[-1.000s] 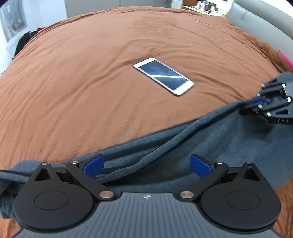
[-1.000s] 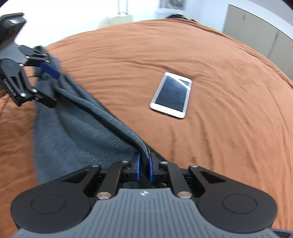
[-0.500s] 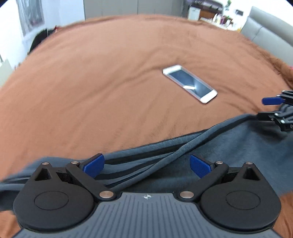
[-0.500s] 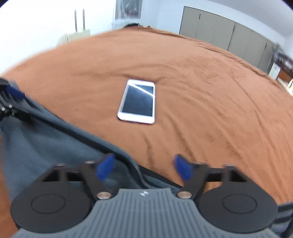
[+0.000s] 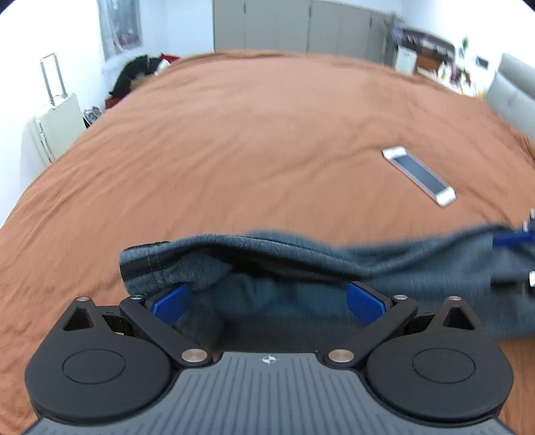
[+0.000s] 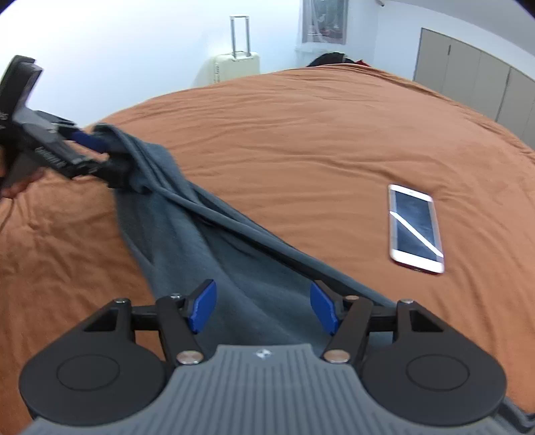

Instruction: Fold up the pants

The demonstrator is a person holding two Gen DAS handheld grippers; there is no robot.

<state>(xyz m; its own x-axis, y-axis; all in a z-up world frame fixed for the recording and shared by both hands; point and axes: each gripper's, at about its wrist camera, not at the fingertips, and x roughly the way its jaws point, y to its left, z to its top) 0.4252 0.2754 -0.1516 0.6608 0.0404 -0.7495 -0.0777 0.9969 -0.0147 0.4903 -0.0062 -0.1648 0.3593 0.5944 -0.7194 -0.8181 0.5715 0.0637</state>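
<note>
The grey-blue pants (image 5: 301,264) lie as a long folded strip on the brown bed cover (image 5: 250,140). My left gripper (image 5: 267,301) is open, its blue pads either side of one bunched end of the pants. It also shows in the right wrist view (image 6: 97,150) at the far end of the strip. My right gripper (image 6: 262,308) is open over the pants (image 6: 214,241) at the near end. Its blurred blue tip (image 5: 515,239) shows at the right edge of the left wrist view.
A white phone (image 5: 419,175) lies screen up on the cover beyond the pants; it also shows in the right wrist view (image 6: 416,227). A cream suitcase (image 6: 234,68) stands off the bed. Grey cabinets (image 5: 301,26) line the far wall.
My right gripper has opened and let go of the pants' edge. Both grippers have pulled back and turned. The pants' end by my left gripper has bunched up.
</note>
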